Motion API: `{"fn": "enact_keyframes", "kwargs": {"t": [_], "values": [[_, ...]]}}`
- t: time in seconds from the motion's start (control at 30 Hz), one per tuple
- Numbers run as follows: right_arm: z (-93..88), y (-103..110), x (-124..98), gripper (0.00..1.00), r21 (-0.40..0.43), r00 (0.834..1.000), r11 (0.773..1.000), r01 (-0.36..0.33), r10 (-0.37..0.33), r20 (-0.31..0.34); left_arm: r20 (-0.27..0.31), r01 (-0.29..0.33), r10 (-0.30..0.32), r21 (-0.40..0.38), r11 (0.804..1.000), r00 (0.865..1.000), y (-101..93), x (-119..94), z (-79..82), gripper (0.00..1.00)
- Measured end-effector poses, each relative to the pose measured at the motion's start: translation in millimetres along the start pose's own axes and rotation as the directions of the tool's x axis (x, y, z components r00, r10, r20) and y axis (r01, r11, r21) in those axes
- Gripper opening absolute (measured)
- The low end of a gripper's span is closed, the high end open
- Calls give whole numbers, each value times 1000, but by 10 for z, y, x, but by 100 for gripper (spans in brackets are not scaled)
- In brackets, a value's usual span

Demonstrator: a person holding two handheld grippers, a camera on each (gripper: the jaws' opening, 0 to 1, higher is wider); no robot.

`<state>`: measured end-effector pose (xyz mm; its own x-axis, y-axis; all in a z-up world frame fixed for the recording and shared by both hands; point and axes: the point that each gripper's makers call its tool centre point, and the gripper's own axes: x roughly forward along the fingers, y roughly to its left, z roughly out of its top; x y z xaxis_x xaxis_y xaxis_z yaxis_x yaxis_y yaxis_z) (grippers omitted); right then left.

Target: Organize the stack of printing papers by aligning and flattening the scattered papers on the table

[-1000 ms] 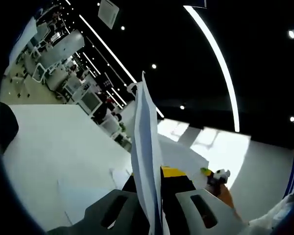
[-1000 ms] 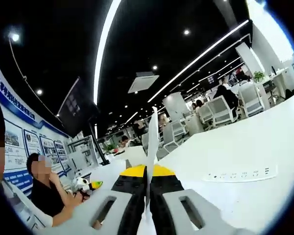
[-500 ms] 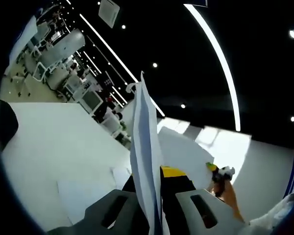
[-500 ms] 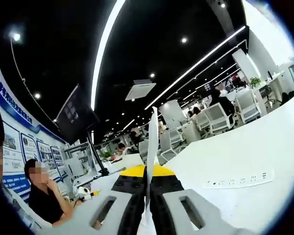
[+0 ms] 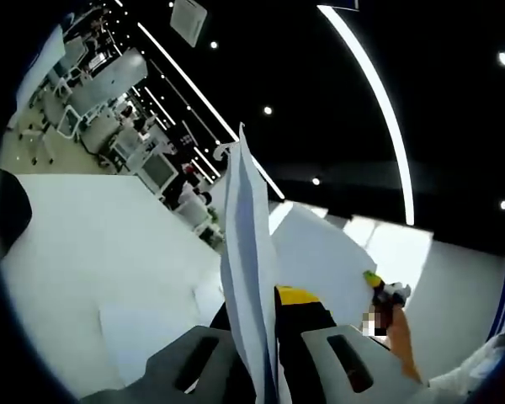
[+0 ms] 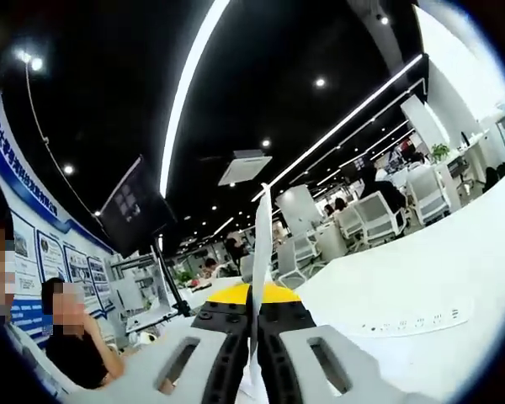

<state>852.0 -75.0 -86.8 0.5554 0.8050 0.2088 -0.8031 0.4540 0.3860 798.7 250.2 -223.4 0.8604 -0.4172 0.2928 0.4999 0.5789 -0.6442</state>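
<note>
The stack of printing papers (image 5: 246, 252) stands on edge in the left gripper view, a thick white and bluish sheaf rising from between the jaws of my left gripper (image 5: 265, 358), which is shut on it. In the right gripper view the same stack of papers (image 6: 262, 244) shows as a thin upright white edge, clamped by my right gripper (image 6: 253, 337), which is shut on it. Both views tilt up toward the dark ceiling. More loose white sheets (image 5: 139, 332) lie on the white table (image 5: 93, 244) below.
A white power strip (image 6: 417, 320) lies on the table at the right. A seated person (image 6: 71, 341) is at the left, near a small toy (image 5: 383, 295). Desks, chairs and monitors fill the office behind.
Both views have tipped slightly further upward, showing more ceiling. The papers stay clamped in both grippers.
</note>
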Motion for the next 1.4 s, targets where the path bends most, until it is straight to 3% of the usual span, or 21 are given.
{"fn": "enact_keyframes", "kwargs": {"t": [0.37,0.77,1.13,1.4], "values": [[39,82,36,0,-24,1000,1000,-2,2,7,-2,-4,4,-1,1000,1000,0,2,-19,6],[112,134,54,0,11,999,1000,8,-9,46,-10,-8,8,2,1000,1000,31,15,-23,6],[182,373,119,0,80,992,994,-71,62,107,-12,-13,13,3,1000,1000,35,13,-33,6],[170,316,184,0,163,990,982,-98,78,121,-18,-22,22,3,1000,1000,32,8,-71,6]]}}
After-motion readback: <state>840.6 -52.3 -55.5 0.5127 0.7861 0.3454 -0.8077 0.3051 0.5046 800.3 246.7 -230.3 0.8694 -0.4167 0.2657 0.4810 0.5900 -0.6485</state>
